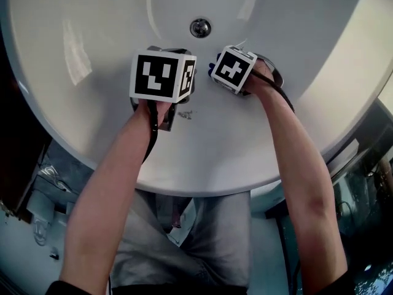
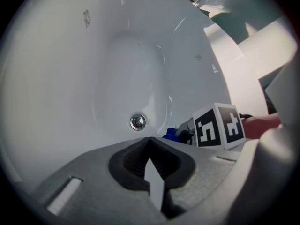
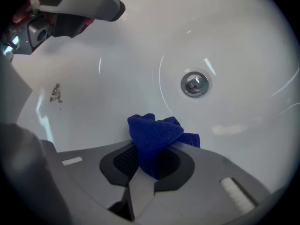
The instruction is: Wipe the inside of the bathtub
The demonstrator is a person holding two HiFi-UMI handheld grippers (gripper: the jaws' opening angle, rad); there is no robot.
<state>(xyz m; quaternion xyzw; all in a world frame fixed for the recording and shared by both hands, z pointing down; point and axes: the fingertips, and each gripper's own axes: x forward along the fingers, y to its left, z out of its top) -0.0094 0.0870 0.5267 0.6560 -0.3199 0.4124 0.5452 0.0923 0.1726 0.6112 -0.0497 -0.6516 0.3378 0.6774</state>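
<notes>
**Head view.** I am looking down into the white bathtub [image 1: 80, 54]. The left gripper [image 1: 164, 78] and the right gripper [image 1: 236, 69] are hanging side by side over its near wall. The drain [image 1: 200, 27] is sitting at 12 o'clock from both. A scrap of blue cloth [image 1: 212, 64] is showing between the grippers.

**Left gripper view.** The jaws are pressing together on nothing. The cloth is lying well apart from them, at 1 o'clock.

**Right gripper view.** The jaws are pinching the cloth by one bunched fold, and the rest is bulging forward toward 12 o'clock. A brownish mark [image 3: 56, 93] is sitting on the wall at 10 o'clock.

**Risk.** I am judging the hold shallow. Hard rubbing could be dragging the fold out of the jaws, or letting bare jaw tips scrape the enamel.
</notes>
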